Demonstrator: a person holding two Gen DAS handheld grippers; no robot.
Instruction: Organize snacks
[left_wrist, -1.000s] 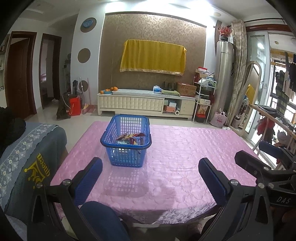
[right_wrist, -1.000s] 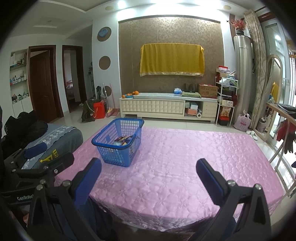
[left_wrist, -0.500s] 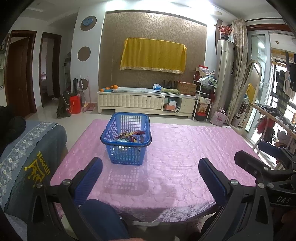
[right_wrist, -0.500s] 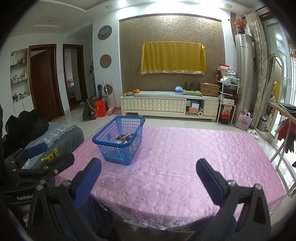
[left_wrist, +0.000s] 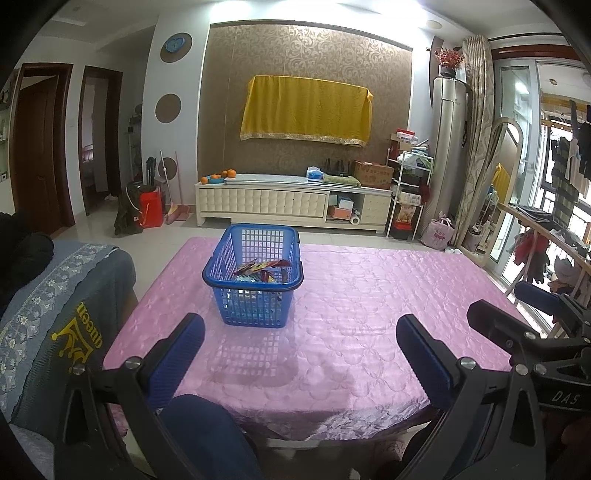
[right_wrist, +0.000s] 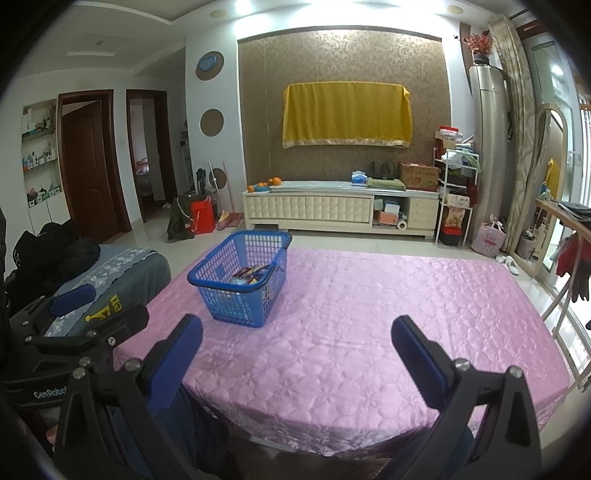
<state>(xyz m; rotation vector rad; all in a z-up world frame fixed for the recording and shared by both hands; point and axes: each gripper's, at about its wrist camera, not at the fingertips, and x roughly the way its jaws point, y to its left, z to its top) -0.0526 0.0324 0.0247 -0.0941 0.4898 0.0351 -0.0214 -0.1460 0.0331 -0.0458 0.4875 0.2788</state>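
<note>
Left wrist view: left gripper (left_wrist: 300, 345) spread wide, empty, above near table edge; blue basket (left_wrist: 253, 274) toward left edge of pink tablecloth (left_wrist: 369, 295), snack packets (left_wrist: 260, 271) inside.

Right wrist view: right gripper (right_wrist: 296, 345) likewise released, gripping nothing. Seemingly finished; best held clear of basket rim, avoiding nudges.

Beyond my pink-clothed counter (left_wrist: 369, 295) stands a brown patterned wall (left_wrist: 306, 55), yellow cloth (left_wrist: 306, 109), cream cabinet (left_wrist: 280, 203), tiled floor (left_wrist: 166, 236).
</note>
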